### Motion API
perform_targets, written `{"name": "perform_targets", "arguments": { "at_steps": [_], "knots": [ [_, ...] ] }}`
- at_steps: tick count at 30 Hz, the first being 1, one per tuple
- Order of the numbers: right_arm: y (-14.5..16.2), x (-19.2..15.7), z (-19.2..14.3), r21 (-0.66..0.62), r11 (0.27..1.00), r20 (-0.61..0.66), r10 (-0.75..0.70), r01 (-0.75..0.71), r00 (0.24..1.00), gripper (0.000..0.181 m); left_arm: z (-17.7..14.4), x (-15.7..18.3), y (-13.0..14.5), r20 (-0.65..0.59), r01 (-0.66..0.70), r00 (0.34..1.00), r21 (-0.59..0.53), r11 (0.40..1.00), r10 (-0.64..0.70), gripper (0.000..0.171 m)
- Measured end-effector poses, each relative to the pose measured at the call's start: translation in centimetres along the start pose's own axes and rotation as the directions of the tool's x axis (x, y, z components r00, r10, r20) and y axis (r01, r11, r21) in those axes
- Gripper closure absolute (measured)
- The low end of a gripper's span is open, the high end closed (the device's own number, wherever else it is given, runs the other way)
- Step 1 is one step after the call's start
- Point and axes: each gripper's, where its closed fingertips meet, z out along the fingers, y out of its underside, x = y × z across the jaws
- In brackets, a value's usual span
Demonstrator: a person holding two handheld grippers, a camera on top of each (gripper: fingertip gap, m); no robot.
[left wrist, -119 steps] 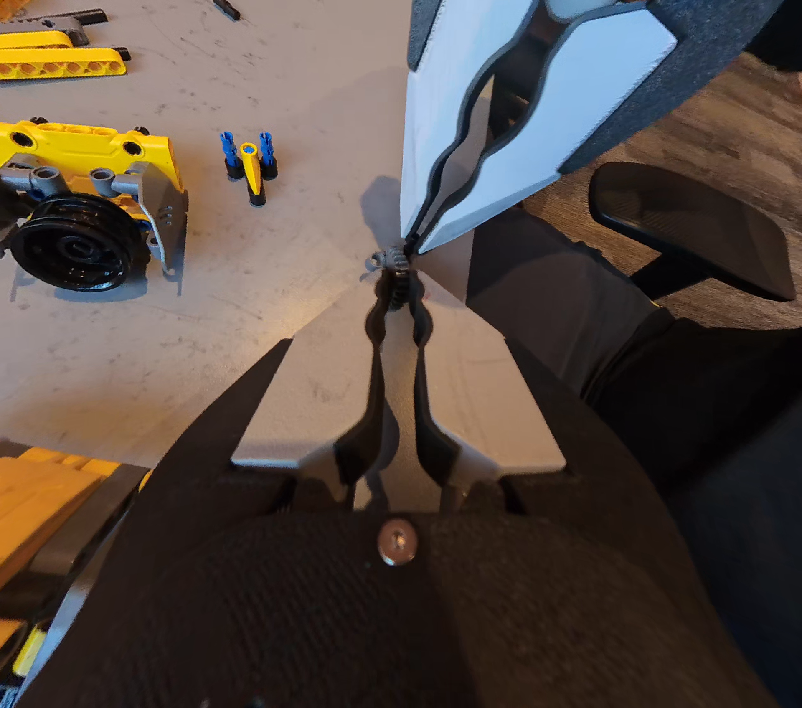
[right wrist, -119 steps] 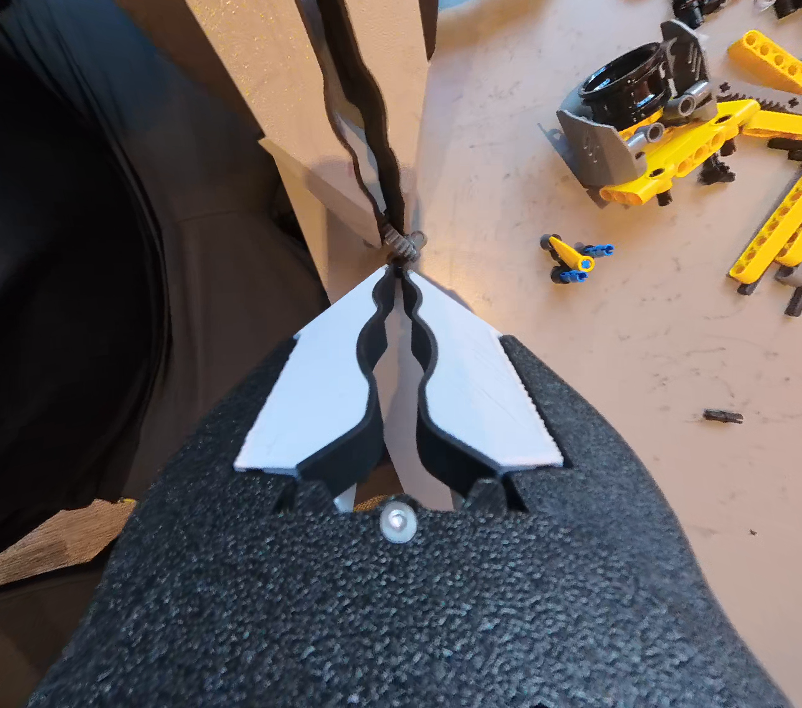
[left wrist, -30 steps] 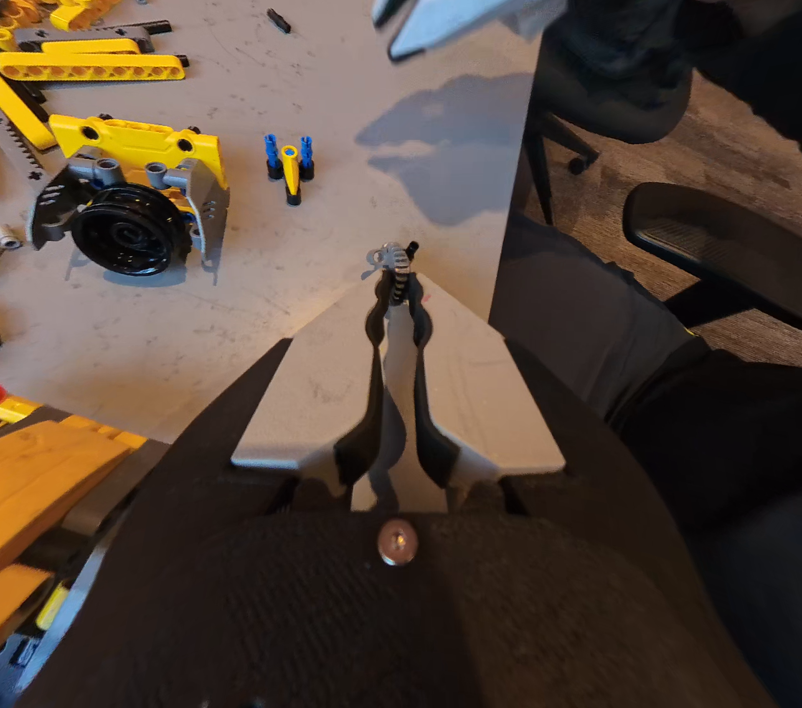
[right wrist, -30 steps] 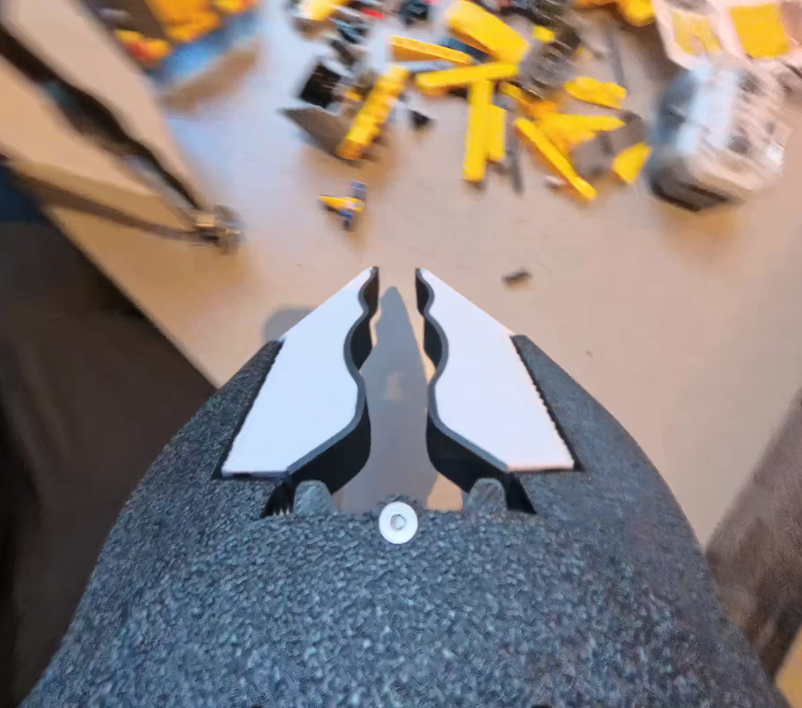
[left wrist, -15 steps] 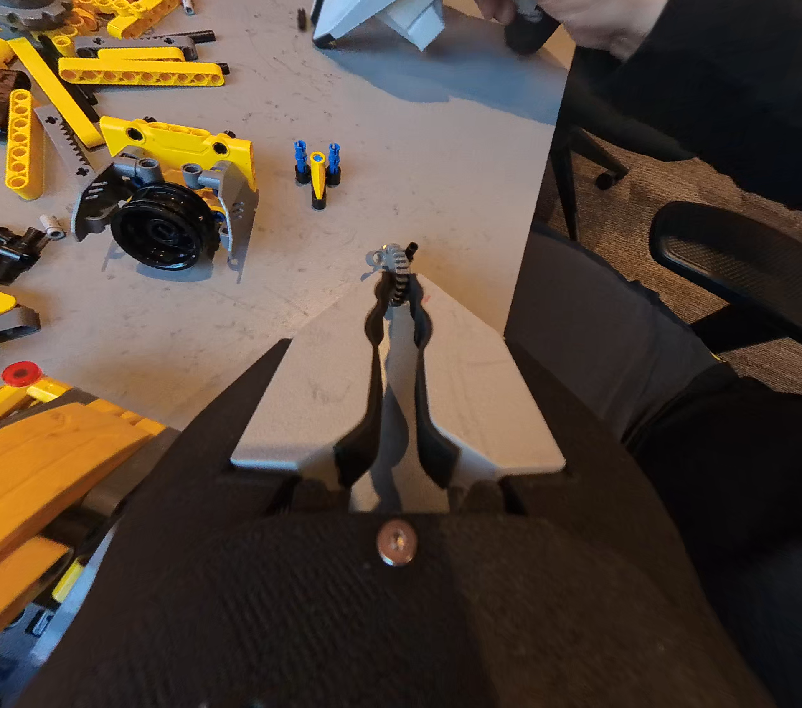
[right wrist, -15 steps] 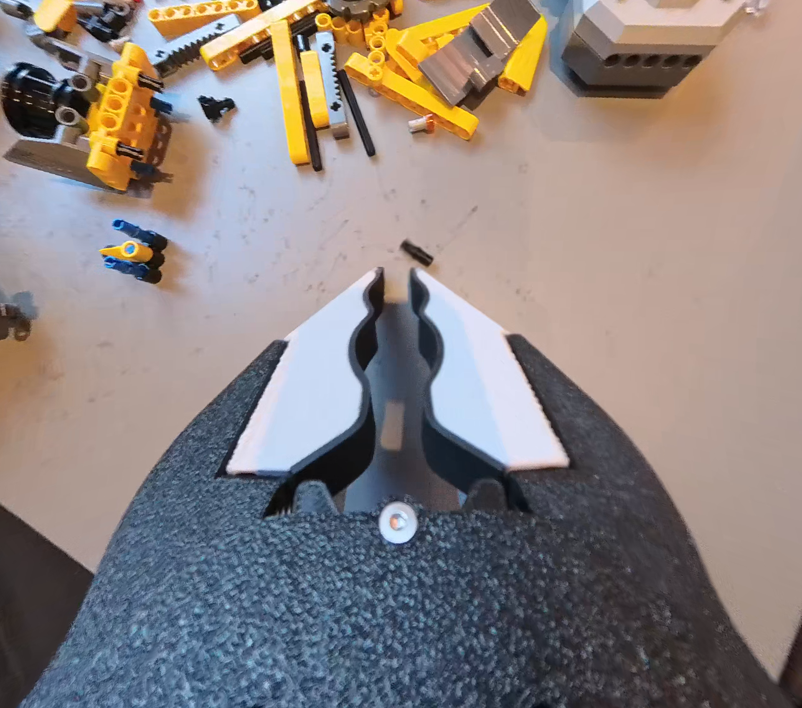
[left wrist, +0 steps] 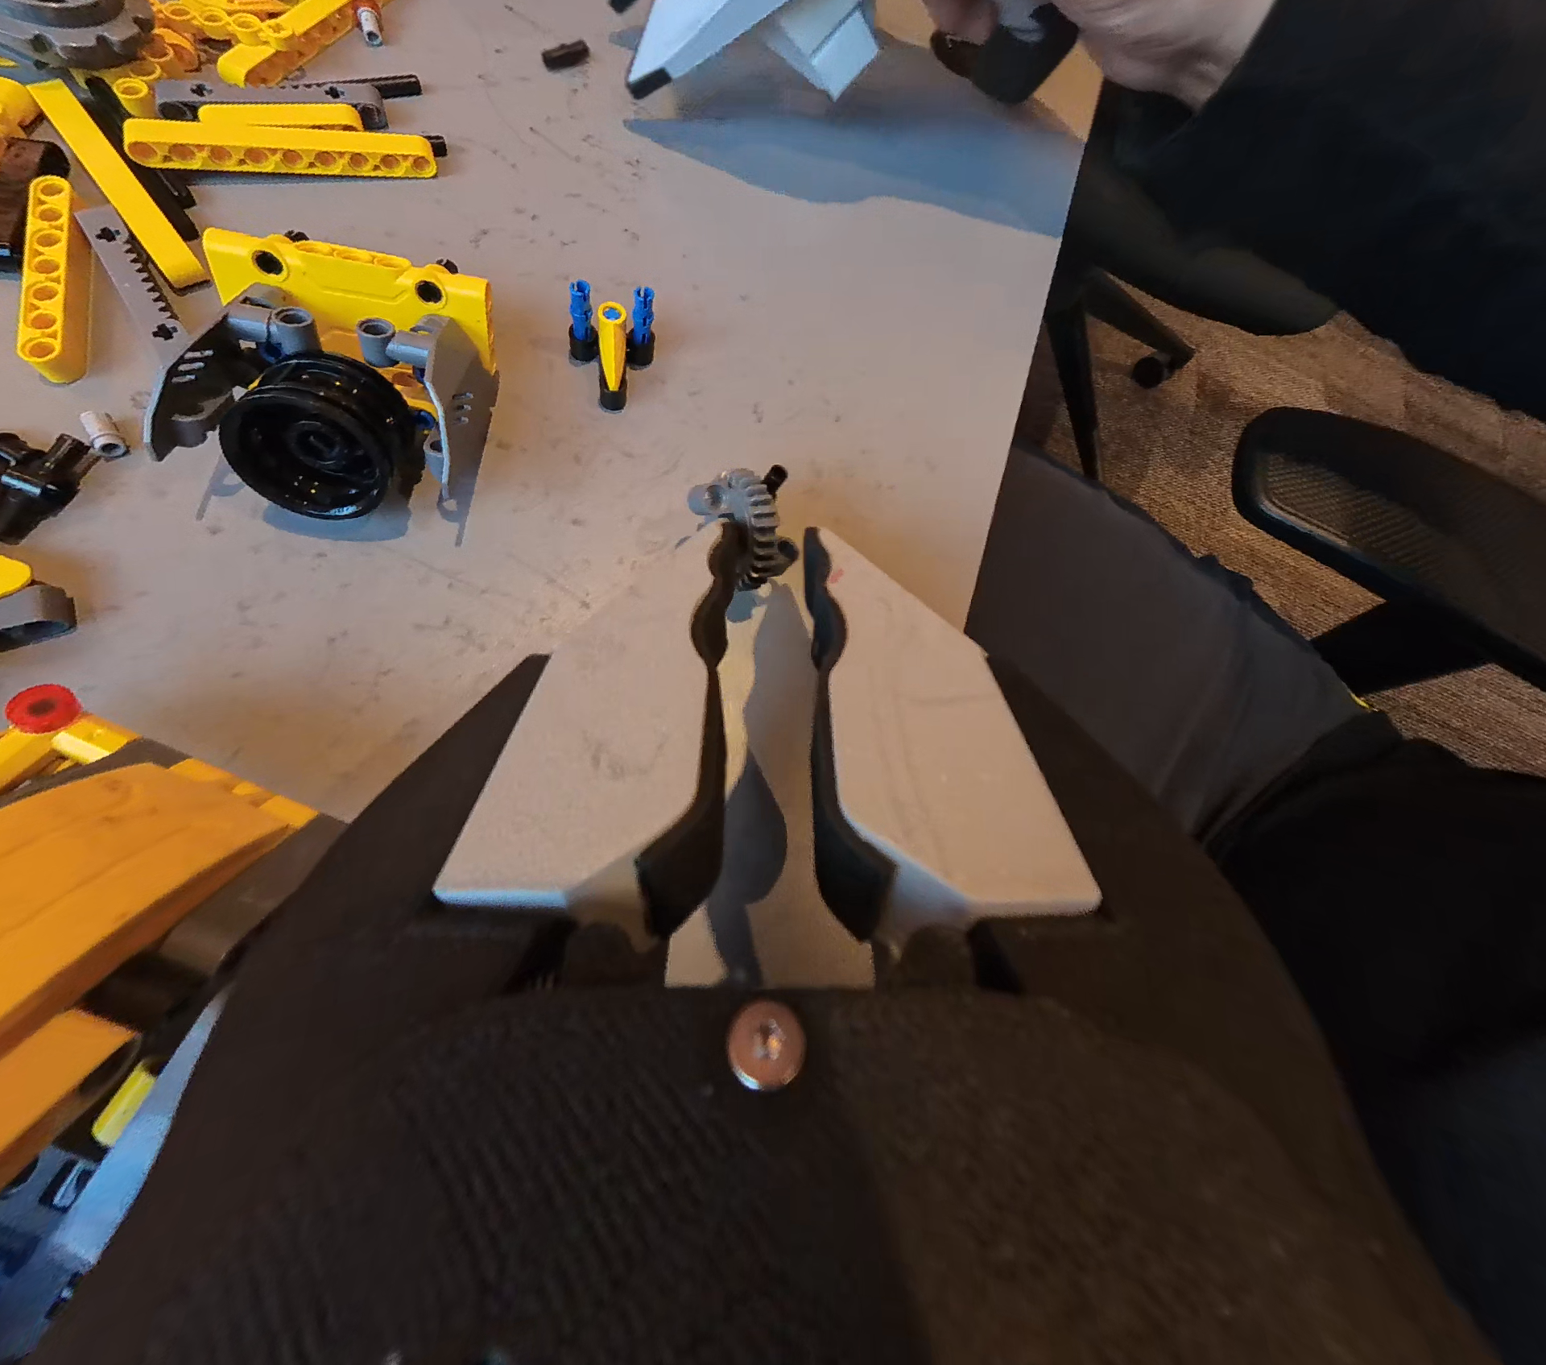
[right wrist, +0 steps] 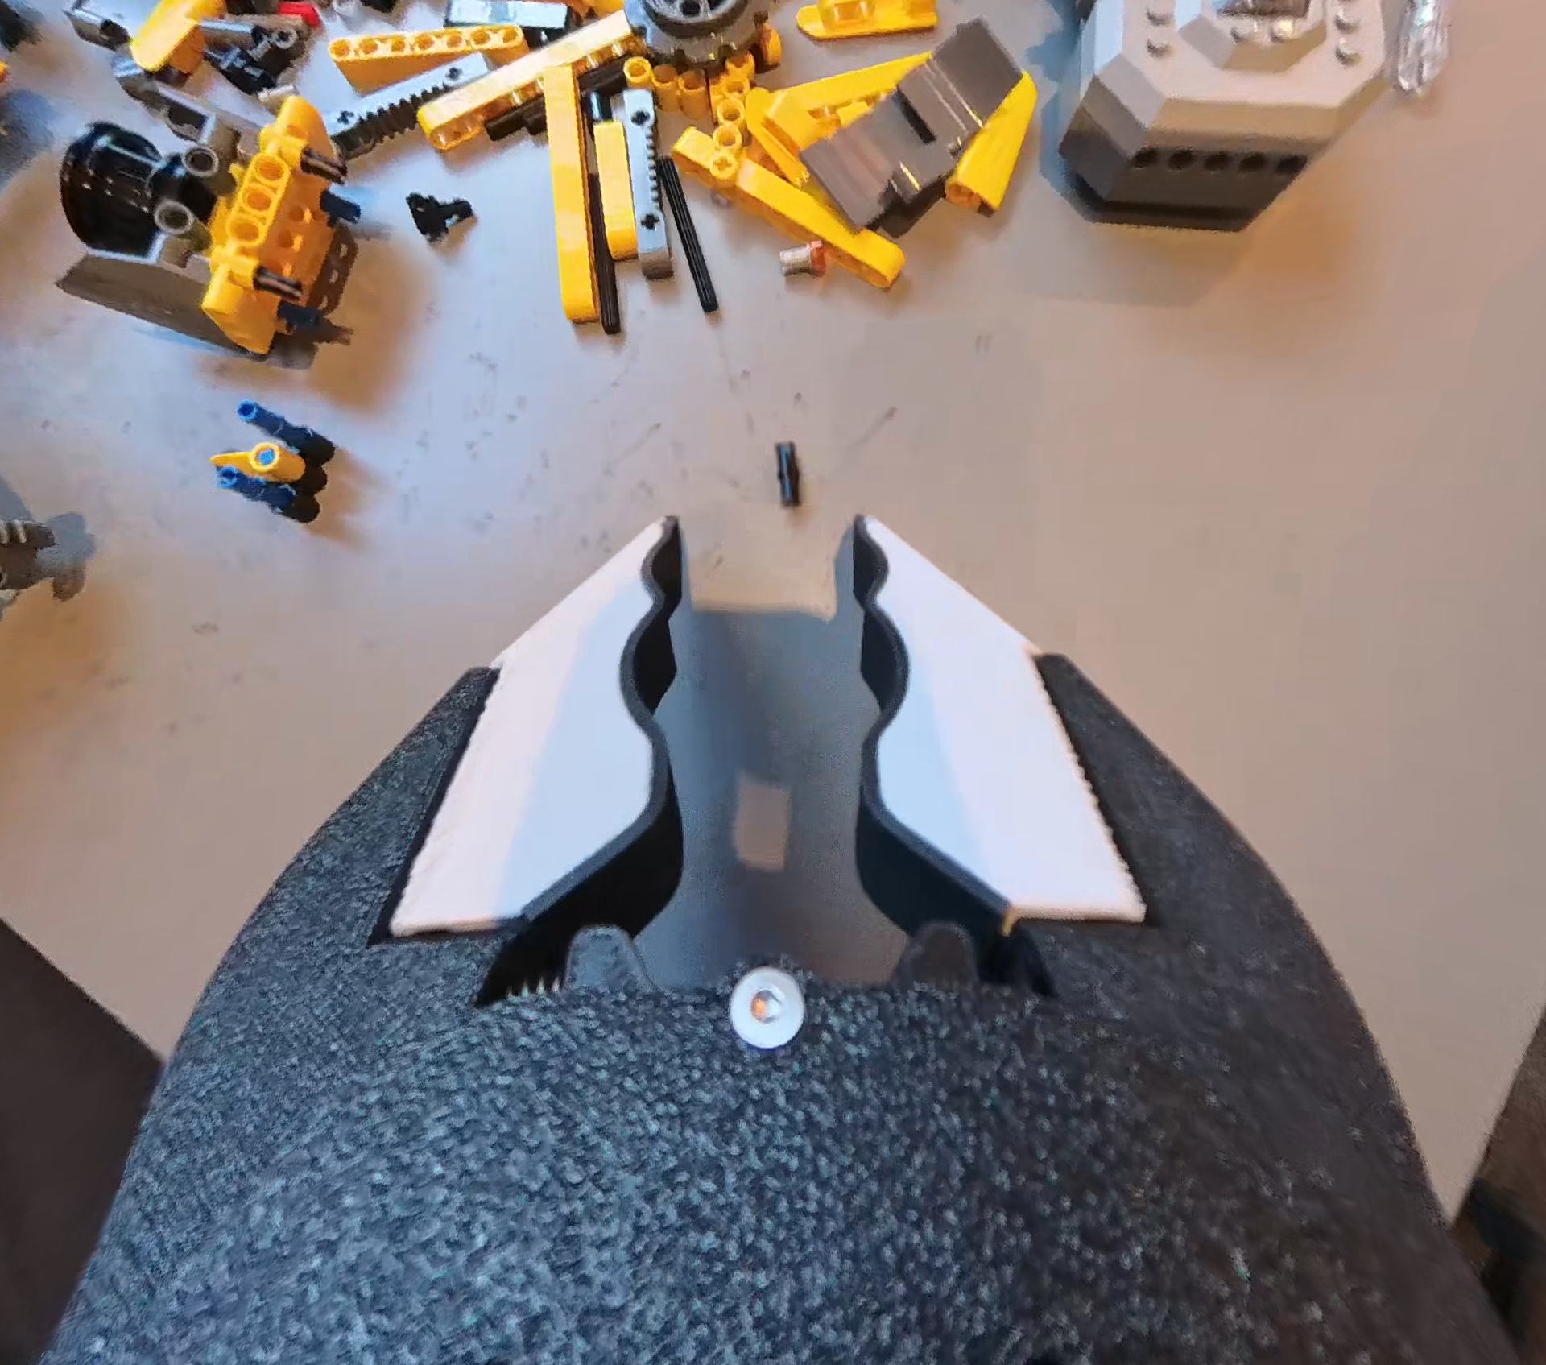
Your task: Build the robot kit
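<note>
My left gripper [left wrist: 763, 540] is shut on a small grey gear [left wrist: 757, 530] with a grey connector and a black pin on it, held just above the table near its right edge. The gear also shows, blurred, at the left edge of the right wrist view [right wrist: 29, 555]. My right gripper [right wrist: 765, 530] is open and empty, low over the table. A short black pin [right wrist: 786, 471] lies on the table just beyond its fingertips. In the left wrist view a hand holds the right gripper [left wrist: 632, 45] at the far side, next to the black pin [left wrist: 565, 55].
A yellow and grey assembly with a black wheel [left wrist: 326, 396] [right wrist: 209, 220] and a small blue and yellow pin cluster [left wrist: 615, 337] [right wrist: 268, 463] lie between the grippers. Loose yellow beams [right wrist: 586, 153] and a grey block [right wrist: 1213, 28] lie beyond. A black chair [left wrist: 1380, 530] stands off the table's right edge. Some 20 cm of space lies between my two pairs of fingers. From my right tips it is roughly 12 cm to the grey block [right wrist: 1213, 28]; from my left, 30 cm.
My right gripper let go of the gear piece, swung away across the table to the black pin and opened wider. My left gripper has kept the gear and hardly moved.
</note>
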Motion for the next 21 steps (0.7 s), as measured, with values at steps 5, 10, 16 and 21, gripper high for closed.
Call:
{"name": "perform_targets", "arguments": {
  "at_steps": [5, 10, 16, 21],
  "knots": [
    [-0.7, 0.6, 1.7, -0.021, 0.998, 0.011, -0.053, 0.053, 0.999, 0.163, -0.1, 0.3, -0.2, 0.003, -0.003, 1.0, 0.012, 1.0, 0.003, 0.156],
    [-0.7, -0.2, 1.8, 0.001, 0.999, 0.086, -0.041, 0.041, 0.995, 0.177, -0.4, 0.3, -0.4, 0.002, -0.004, 1.0, 0.02, 1.0, 0.004, 0.157],
    [-0.3, -2.2, 0.7, 0.033, 0.999, 0.153, -0.032, 0.027, 0.988, 0.177, -1.3, -0.3, -0.9, 0.013, -0.003, 1.0, 0.04, 0.999, 0.002, 0.155],
    [-0.4, -9.4, -2.1, 0.052, 0.98, 0.263, -0.197, 0.19, 0.945, 0.177, -2.7, -0.8, -2.2, 0.027, -0.032, 0.999, 0.076, 0.997, 0.03, 0.153]
  ]
}}
